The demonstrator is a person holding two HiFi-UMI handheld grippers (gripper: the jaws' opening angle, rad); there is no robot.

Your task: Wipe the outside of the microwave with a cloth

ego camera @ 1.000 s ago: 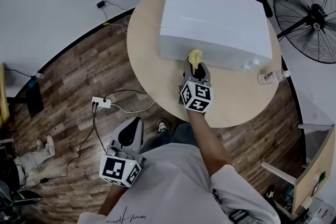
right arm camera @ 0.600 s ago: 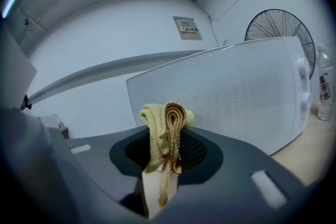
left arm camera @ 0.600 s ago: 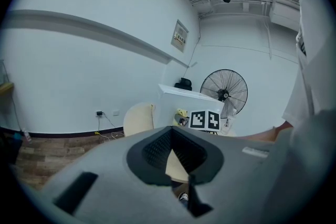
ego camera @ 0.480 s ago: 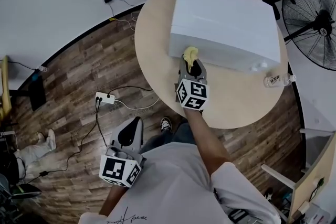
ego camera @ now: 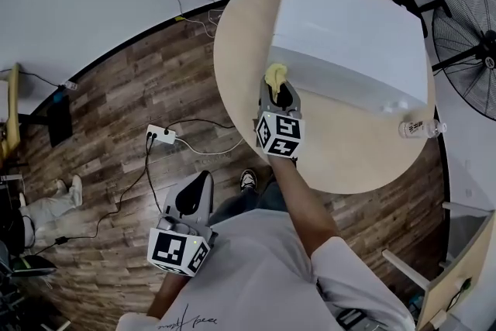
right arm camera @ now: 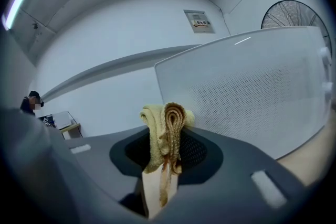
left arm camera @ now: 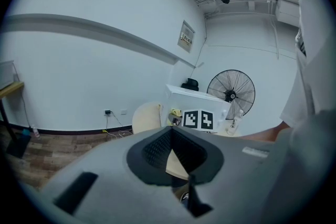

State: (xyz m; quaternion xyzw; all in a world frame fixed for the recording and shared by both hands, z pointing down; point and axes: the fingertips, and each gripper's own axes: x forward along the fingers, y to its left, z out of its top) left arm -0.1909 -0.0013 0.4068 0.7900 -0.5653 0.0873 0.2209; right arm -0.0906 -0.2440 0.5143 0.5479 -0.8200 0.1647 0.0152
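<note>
Head view shows the right arm stretched forward over the round table, the right gripper clamped on one yellow cloth at the near-left corner of the one white microwave. The left gripper hangs low beside the body, its jaws together and empty. One bottle lies near the table's right edge.

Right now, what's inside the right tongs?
A folded yellow cloth, clamped in the right tongs, its bunched end poking out toward the microwave. The cloth's tail is hidden down between the jaws.
</note>
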